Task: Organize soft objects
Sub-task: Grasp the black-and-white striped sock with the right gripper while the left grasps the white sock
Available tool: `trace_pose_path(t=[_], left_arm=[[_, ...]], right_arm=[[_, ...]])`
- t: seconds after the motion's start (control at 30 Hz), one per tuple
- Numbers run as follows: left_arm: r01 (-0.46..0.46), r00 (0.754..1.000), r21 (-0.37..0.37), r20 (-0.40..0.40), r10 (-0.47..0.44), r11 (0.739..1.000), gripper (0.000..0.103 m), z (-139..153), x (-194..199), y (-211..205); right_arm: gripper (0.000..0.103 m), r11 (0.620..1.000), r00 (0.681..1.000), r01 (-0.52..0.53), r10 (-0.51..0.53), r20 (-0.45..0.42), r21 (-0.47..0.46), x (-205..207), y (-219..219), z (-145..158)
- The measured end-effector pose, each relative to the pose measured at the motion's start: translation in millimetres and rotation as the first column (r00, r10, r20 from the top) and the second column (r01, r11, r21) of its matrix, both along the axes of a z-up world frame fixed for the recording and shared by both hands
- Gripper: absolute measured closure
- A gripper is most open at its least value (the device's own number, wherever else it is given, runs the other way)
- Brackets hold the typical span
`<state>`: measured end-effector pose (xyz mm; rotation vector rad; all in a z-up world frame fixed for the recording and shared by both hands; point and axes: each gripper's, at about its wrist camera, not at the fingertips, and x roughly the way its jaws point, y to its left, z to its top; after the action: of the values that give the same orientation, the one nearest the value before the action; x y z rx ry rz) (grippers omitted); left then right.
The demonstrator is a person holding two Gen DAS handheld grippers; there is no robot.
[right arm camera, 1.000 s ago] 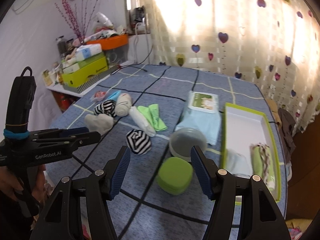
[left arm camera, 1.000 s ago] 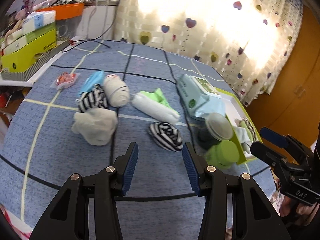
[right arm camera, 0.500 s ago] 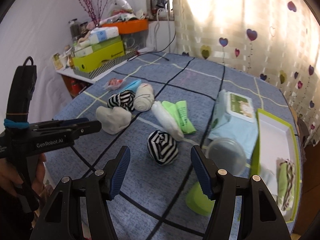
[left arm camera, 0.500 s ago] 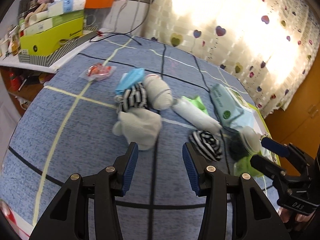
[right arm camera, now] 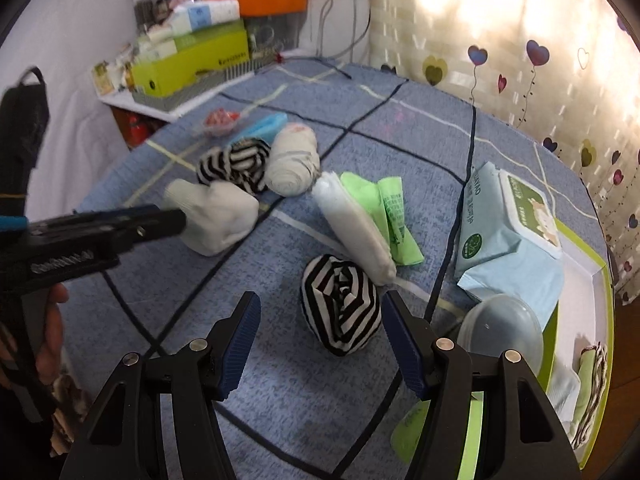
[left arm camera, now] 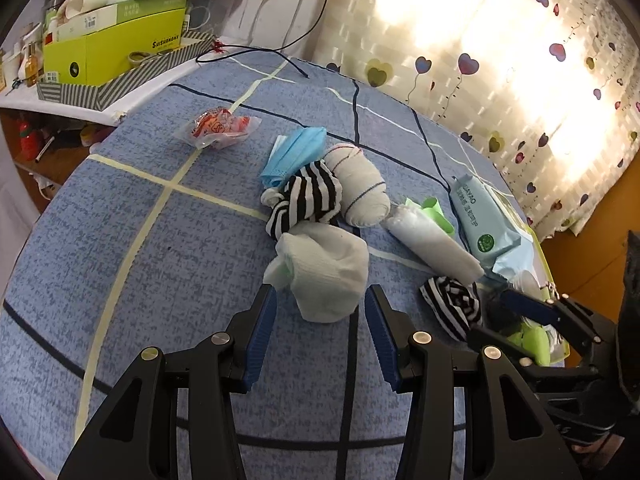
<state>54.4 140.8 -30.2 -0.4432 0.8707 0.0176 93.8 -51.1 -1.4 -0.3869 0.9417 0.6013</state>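
In the left wrist view, the left gripper (left arm camera: 320,320) hangs with fingers spread on either side of the white rolled sock (left arm camera: 326,270) lying on the blue tablecloth (left arm camera: 160,260), its near end between the blue pads, so closing on it looks like the step in hand. In the right wrist view, the right gripper (right arm camera: 322,340) is likewise spread around the striped sock ball (right arm camera: 340,304) (not yet pinched), with the green-rimmed tray (right arm camera: 600,292) to its right. Each next needs a gentle squeeze and a lift toward the tray.

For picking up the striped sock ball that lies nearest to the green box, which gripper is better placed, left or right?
Right. The right gripper is open with the striped sock ball lying directly between its fingers. The left gripper is open around the white sock bundle instead, farther from the ball.
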Motion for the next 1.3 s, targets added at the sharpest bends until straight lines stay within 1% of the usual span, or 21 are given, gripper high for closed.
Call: trace_pose_path(t=[0.23,0.37,0.43,0.5,0.53,0.6,0.7,0.83,0.9,0.97,1.1,1.17,1.3], left_arm=[[0.007,1.000,-0.012,-0.002,-0.007,1.000,0.056,-6.7,11.6,7.3],[0.011,1.000,-0.014,-0.002,-0.011,1.000,0.056,-9.2,16.7,8.7],[0.018,1.000,-0.019,-0.007,-0.018,1.000,0.056,-11.3,20.8,7.1],[0.024,1.000,-0.018,-0.010,-0.025,1.000,0.056,-12.4,23.6,4.2],[0.029,0.999,-0.018,-0.013,-0.029,0.999,0.056,-13.1,25.8,1.7],[0.038,0.999,-0.017,-0.018,-0.038,0.999,0.056,-14.5,29.7,-2.3],[0.034,0.999,-0.022,-0.041,-0.035,0.999,0.056,-19.5,37.0,-6.8],[0.011,0.999,-0.030,-0.053,-0.013,0.999,0.056,-22.8,43.8,-8.5],[-0.010,0.999,-0.047,-0.046,0.008,0.999,0.056,-23.4,44.5,-7.4],[-0.011,0.999,-0.033,-0.036,0.010,0.999,0.056,-23.4,45.4,-10.5],[-0.017,1.000,-0.012,-0.020,0.017,1.000,0.075,-21.2,41.7,-14.4],[-0.019,1.000,0.000,-0.013,0.019,1.000,0.077,-18.1,37.2,-16.6],[-0.015,1.000,0.005,-0.002,0.015,1.000,0.078,-11.9,26.9,-19.6]], right_arm=[[0.040,0.997,0.999,0.001,-0.003,-0.035,-0.076,13.7,13.3,-20.3],[0.040,0.996,0.999,0.013,-0.017,-0.043,-0.088,21.7,12.6,-25.5],[0.043,0.996,0.999,0.007,-0.011,-0.048,-0.094,23.4,13.2,-28.8],[0.063,0.995,0.999,0.003,-0.008,-0.052,-0.100,23.7,14.1,-31.0],[0.067,0.995,0.999,0.002,-0.007,-0.054,-0.103,24.1,14.4,-32.5],[0.080,0.994,0.999,0.000,-0.005,-0.048,-0.111,24.2,14.2,-34.0],[0.085,0.995,0.999,0.005,-0.009,-0.041,-0.103,24.9,11.2,-32.8],[0.088,0.996,0.999,0.004,-0.007,-0.035,-0.091,22.9,7.3,-30.1],[0.088,0.996,0.999,0.000,-0.003,-0.033,-0.086,20.7,5.8,-28.7],[0.089,0.997,0.999,-0.005,0.002,-0.032,-0.079,17.8,3.7,-26.4],[0.089,0.998,1.000,-0.005,0.003,-0.026,-0.061,11.2,-1.6,-21.3],[0.089,0.999,1.000,-0.002,0.001,-0.018,-0.049,7.4,-4.6,-17.2],[0.089,1.000,1.000,-0.002,0.002,0.000,-0.027,-1.5,-8.8,-8.0]])
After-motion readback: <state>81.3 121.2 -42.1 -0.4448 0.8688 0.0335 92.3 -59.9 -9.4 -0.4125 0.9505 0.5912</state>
